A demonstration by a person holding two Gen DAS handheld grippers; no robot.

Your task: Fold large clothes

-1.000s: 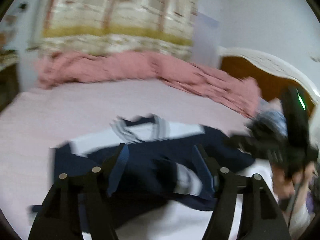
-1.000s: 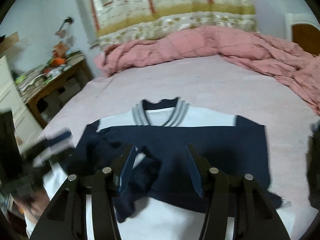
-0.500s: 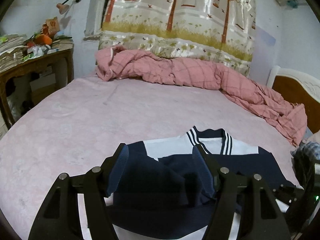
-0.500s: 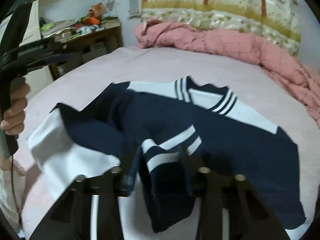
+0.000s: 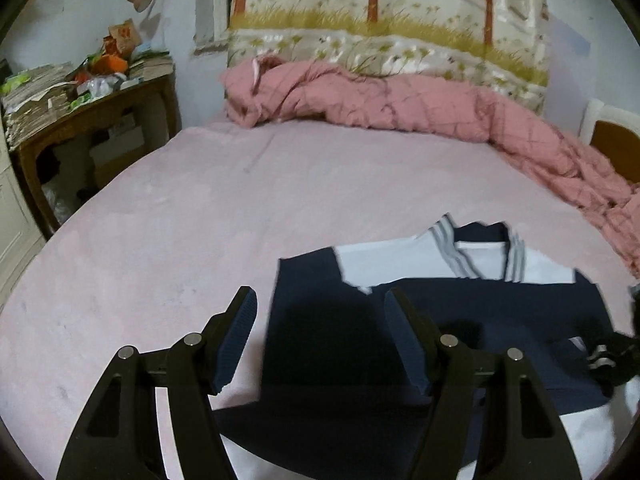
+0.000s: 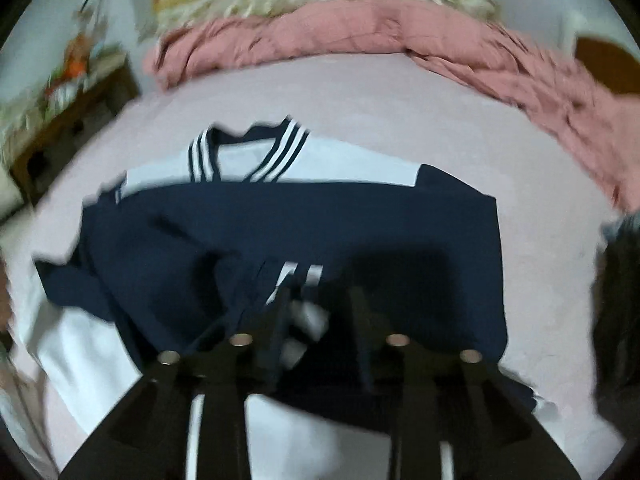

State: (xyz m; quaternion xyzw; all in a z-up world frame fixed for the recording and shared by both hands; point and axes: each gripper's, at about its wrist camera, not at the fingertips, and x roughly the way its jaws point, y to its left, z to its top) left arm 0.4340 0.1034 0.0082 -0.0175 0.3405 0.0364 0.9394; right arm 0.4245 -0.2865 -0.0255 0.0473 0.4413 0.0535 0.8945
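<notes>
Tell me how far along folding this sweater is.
Done: both sleeves lie folded across the navy-and-white sweater on the bed. In hand: nothing; the left claw is open, and the right claw hovers over the striped cuff. Left: folding the body.

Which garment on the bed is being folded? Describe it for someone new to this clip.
Start at the pink bed, with the crumpled pink quilt along its far edge. The navy-and-white sweater lies flat at the near side. Its striped V-neck collar marks it out.
</notes>
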